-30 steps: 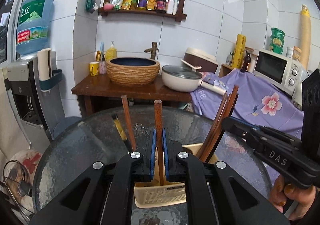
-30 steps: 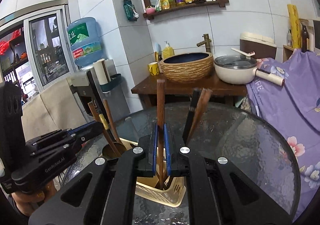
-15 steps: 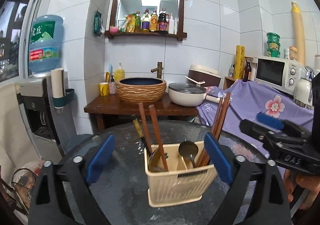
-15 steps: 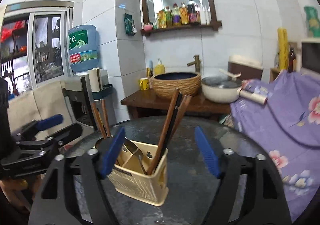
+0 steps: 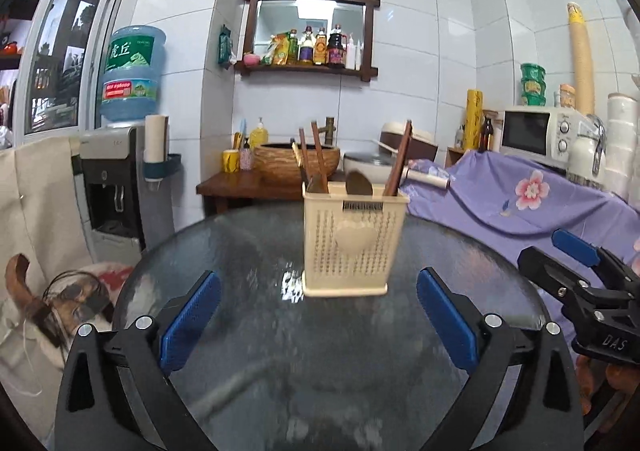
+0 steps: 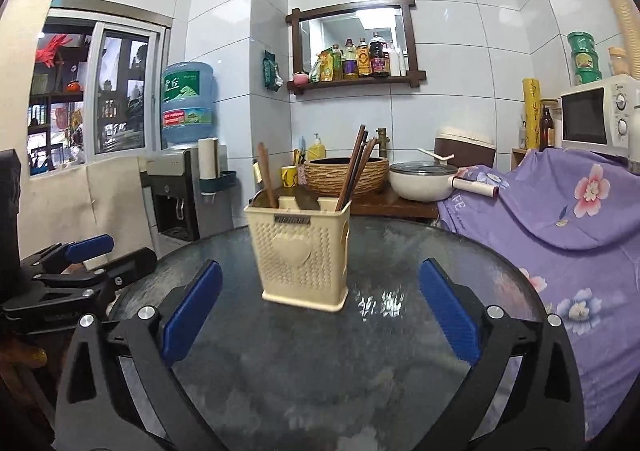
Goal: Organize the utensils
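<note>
A: What's different from a second ago?

B: Both claws had chopsticks pinched over the caddy [image 5: 354, 241]. Now the left claw [image 5: 318, 317] and the right claw [image 6: 320, 313] gape wide with nothing between the pads; the jaws have just been opening, and both have drawn back from the caddy, which looks smaller in each view.

A: So the sticks went in?

B: They stand in it. From the left view, two brown chopsticks [image 5: 316, 155] lean in the left compartment, a spoon [image 5: 359, 183] sits in the middle and another pair [image 5: 398, 159] tilts out of the right one. My reading is that this placing step is done (I see no loose utensils lying on the surface [image 5: 256, 335] in either view).

A: And where's the caddy?

B: Upright on the round glass surface, past its middle toward the far rim, well apart from both claws.

A: Room to move?

B: Plenty of bare glass between claws and caddy. The near rim is hidden under the claws, so I can't judge it. To the right the purple cloth [image 6: 560, 211] comes close to the edge; the water dispenser [image 6: 176, 191] stands off the far left. The two claws sit side by side, each showing at the edge of the other's view (that's the likeliest bump).
</note>
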The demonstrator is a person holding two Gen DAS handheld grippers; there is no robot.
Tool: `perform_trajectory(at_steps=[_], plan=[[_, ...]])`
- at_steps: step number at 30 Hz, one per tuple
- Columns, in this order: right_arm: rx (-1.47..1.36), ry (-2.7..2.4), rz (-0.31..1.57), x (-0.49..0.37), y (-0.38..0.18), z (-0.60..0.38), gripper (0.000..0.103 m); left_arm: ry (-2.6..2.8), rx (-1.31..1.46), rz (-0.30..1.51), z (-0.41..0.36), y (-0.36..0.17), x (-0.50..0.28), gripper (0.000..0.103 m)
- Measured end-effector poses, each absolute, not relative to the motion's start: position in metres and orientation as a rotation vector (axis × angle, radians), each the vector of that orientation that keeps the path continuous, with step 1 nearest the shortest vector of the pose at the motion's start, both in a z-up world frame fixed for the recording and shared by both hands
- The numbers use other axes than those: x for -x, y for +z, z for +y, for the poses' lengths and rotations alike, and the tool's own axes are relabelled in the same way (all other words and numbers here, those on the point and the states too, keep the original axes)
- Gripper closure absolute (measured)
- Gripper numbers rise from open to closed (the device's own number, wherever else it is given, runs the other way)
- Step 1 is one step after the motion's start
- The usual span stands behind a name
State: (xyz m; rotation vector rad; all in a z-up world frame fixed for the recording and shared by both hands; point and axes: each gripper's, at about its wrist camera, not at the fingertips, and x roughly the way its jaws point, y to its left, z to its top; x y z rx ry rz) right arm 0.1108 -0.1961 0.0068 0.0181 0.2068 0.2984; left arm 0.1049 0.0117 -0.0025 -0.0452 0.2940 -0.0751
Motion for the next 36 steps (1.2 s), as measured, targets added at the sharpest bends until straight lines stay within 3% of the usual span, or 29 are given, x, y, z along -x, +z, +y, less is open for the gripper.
perform_trajectory(at_steps=[13, 36], plan=[[-0.039, 0.246, 0.143, -0.006, -0.011, -0.21, 0.006, 0.022, -0.015, 0.175, -0.003, -0.012, 0.001, 0.007], [-0.012, 0.247, 0.147, -0.003, -0.003, -0.208, 0.006, 0.026, 0.028, 0.161, 0.001, -0.006, 0.011, 0.007]])
